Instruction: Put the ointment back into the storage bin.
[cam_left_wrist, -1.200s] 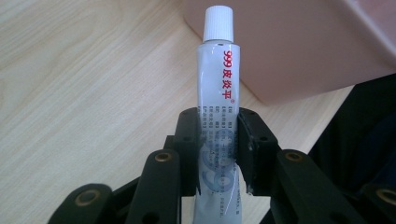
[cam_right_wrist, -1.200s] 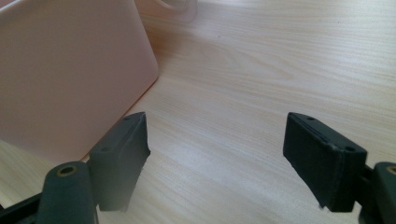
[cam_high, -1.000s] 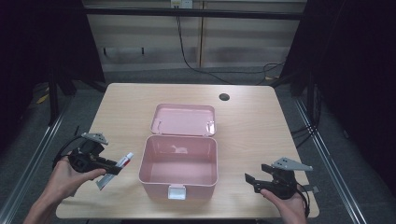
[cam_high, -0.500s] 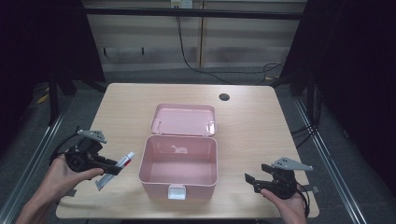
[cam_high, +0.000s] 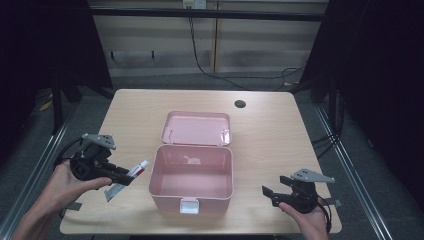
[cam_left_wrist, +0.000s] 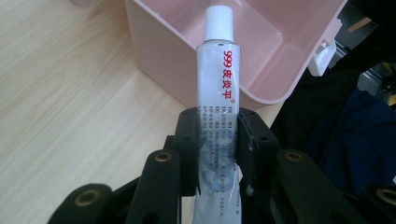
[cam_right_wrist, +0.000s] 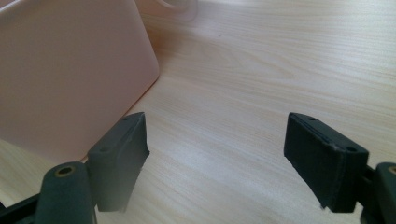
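Note:
My left gripper is shut on a white ointment tube with red lettering and a white cap. It holds the tube above the table, just left of the open pink box. In the left gripper view the tube is pinched near its lower half between the jaws of the left gripper, and its cap points over the rim of the pink box. My right gripper rests low at the front right of the table, open, with nothing between its fingers. In its own view the right gripper faces the outer wall of the box.
The box lid lies flat behind the box, hinged open. A white latch hangs at the box front. A round cable hole sits at the table's far right. Bare wooden table spreads to the right of the box.
My left gripper has risen with the tube and shifted slightly towards the box. The right gripper has stayed where it was.

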